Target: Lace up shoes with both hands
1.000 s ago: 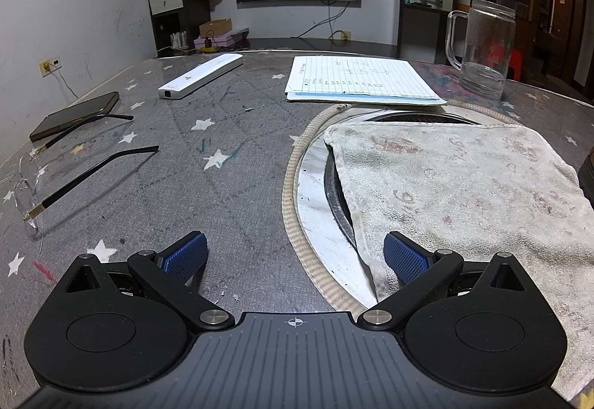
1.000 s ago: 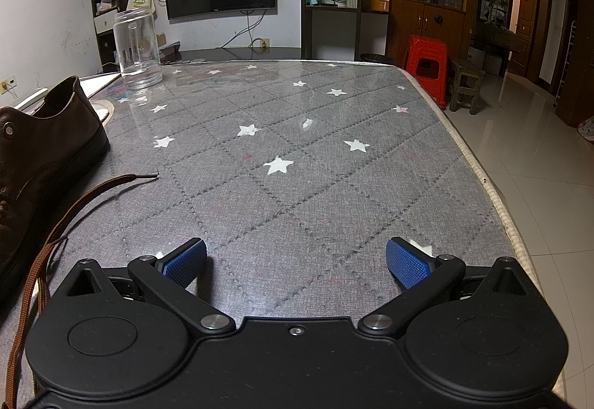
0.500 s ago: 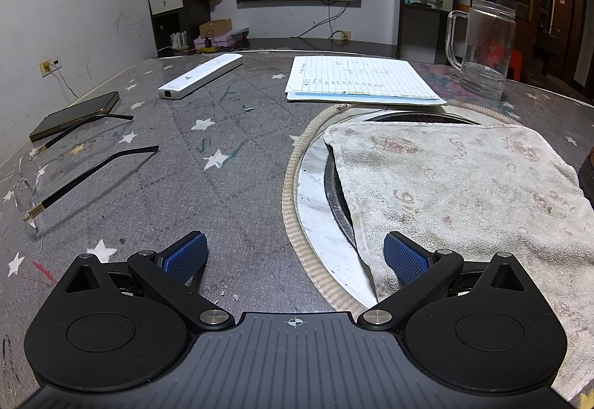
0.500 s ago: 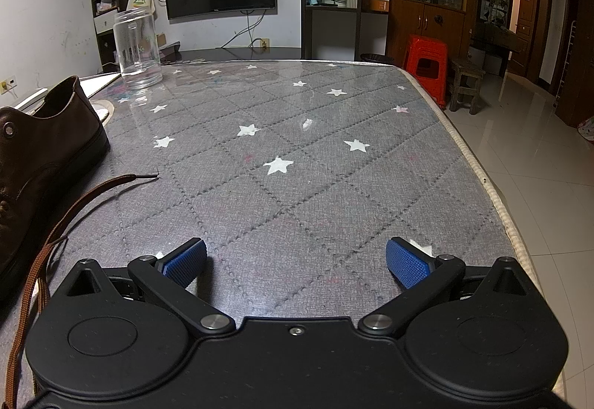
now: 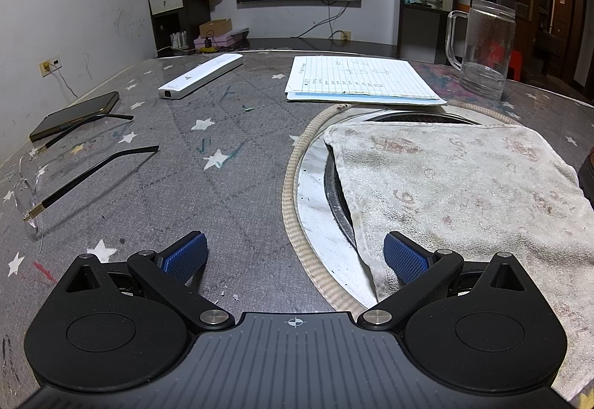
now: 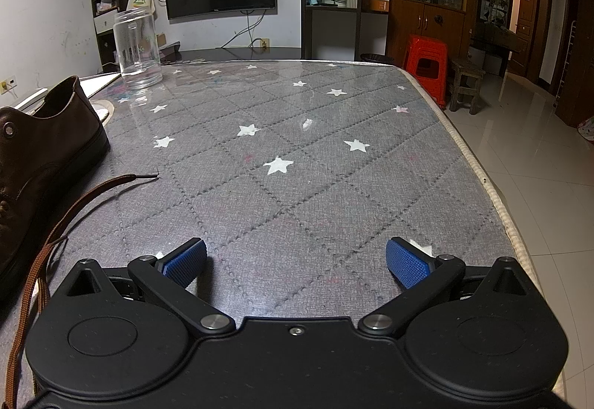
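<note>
Evidently nothing is laced yet: both the left gripper (image 5: 295, 255) and right gripper (image 6: 296, 262) sit spread and empty, while the brown shoe (image 6: 41, 164) and its loose lace (image 6: 74, 201) lie at nine o'clock of the right one.

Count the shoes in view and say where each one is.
1. A brown shoe stands at the left edge of the right wrist view, its lace trailing on the table. The left wrist view shows a dark sliver at its right edge, probably that shoe.
</note>
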